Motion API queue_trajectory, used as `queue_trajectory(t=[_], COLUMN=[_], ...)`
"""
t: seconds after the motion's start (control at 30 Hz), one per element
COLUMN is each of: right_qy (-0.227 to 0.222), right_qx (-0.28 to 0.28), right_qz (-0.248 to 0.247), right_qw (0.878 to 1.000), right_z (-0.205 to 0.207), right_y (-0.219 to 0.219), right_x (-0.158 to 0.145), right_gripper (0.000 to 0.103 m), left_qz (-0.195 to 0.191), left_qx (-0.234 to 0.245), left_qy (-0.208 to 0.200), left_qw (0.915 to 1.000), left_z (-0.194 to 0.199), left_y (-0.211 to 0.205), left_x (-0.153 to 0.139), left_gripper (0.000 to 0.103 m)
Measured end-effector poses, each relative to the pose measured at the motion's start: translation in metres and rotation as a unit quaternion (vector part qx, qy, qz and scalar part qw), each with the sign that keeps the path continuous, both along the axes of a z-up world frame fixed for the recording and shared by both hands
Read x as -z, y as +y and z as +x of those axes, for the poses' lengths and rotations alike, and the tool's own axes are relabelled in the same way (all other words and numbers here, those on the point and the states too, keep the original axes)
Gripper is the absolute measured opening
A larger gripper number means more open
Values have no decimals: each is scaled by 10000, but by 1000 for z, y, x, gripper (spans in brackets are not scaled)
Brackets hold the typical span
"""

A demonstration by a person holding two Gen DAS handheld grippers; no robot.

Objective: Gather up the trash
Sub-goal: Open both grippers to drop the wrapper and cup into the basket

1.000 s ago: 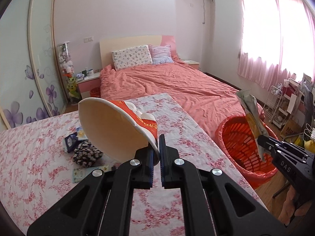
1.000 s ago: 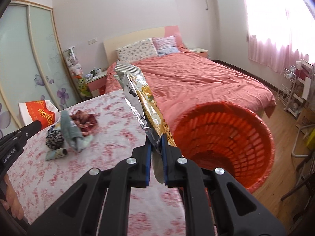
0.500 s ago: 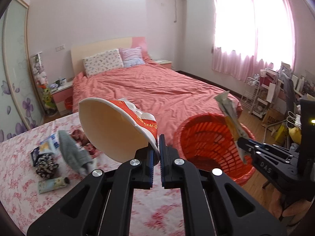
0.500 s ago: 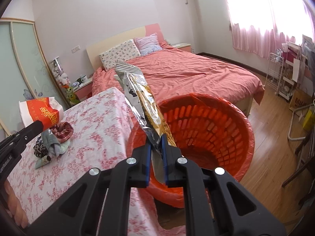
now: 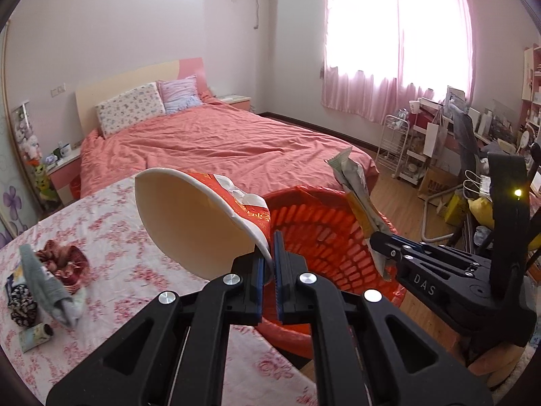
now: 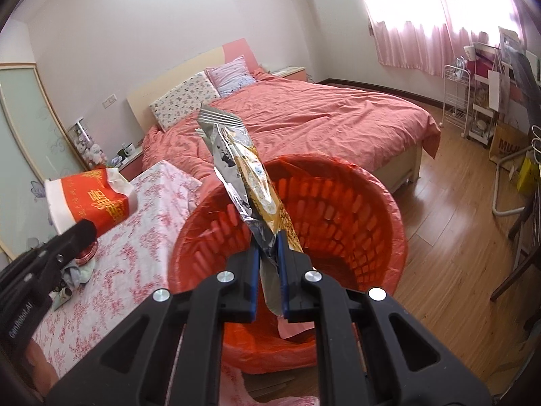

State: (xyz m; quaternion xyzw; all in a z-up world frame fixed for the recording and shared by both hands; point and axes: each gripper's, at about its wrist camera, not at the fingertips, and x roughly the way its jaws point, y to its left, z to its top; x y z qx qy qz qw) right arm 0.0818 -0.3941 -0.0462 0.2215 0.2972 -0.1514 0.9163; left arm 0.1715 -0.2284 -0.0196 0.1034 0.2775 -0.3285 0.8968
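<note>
Pinching wrapper (image 6: 250, 182) above basket (image 6: 389, 203)

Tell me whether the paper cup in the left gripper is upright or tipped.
Tipped. The left gripper pinches the paper cup by its rim, and its mouth faces sideways toward the camera, showing the bare cream inside.

Left gripper (image 5: 268, 264): matte black plastic, two angular arms with triangular cut-outs.
Fingers (image 5: 279, 270): lined with ribbed blue pads on the inner faces.
Screws: four round silver heads across each gripper's linkage.
Right gripper (image 6: 269, 264): same black build — same blue pads.
Markings: white "DAS" on the right gripper's side; white lettering, partly unreadable, on the left's.
Light: small yellow-green lamp glowing on the right unit's black housing.
</note>
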Motion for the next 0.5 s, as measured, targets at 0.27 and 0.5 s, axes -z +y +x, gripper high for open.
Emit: queue_trajectory(t=[0.27,0.5], right_qy=[-35,68], right_qx=[24,12], right_qz=[297,249], right_qw=[9996,9997], right_z=[10,19], right_y=[-21,-24], right_x=[10,20], right_gripper=[19,37], left_qz=[-59,86], left_qx=[88,-107], left_qy=[346,404], left_qw=[9993,9991], left_z=[10,16], left_y=[-19,-19], left_x=[17,27], left_gripper=[6,40])
